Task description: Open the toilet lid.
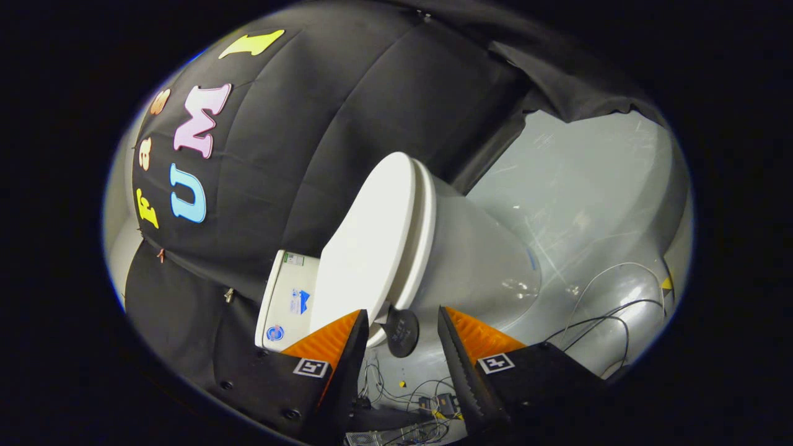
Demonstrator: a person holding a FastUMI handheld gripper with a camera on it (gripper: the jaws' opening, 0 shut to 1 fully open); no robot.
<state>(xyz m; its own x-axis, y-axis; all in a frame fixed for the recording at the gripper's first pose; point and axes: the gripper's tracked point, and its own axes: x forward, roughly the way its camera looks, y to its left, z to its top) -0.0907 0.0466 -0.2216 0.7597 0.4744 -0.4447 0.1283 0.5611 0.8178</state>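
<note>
Centre frame, lid (365, 248) sits down on the seat (420, 248) just beyond my gripper (401, 331), fingers spread and empty, so I'd slip one tip under the near rim and lift slowly toward the tank (288, 300).

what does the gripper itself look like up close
The gripper has two wedge-shaped fingers tapering to points, with ribbed inner pads and a toothed edge along one. Each finger carries a small square black-and-white tag on its body. They stand apart, open, near the toilet lid.
</note>
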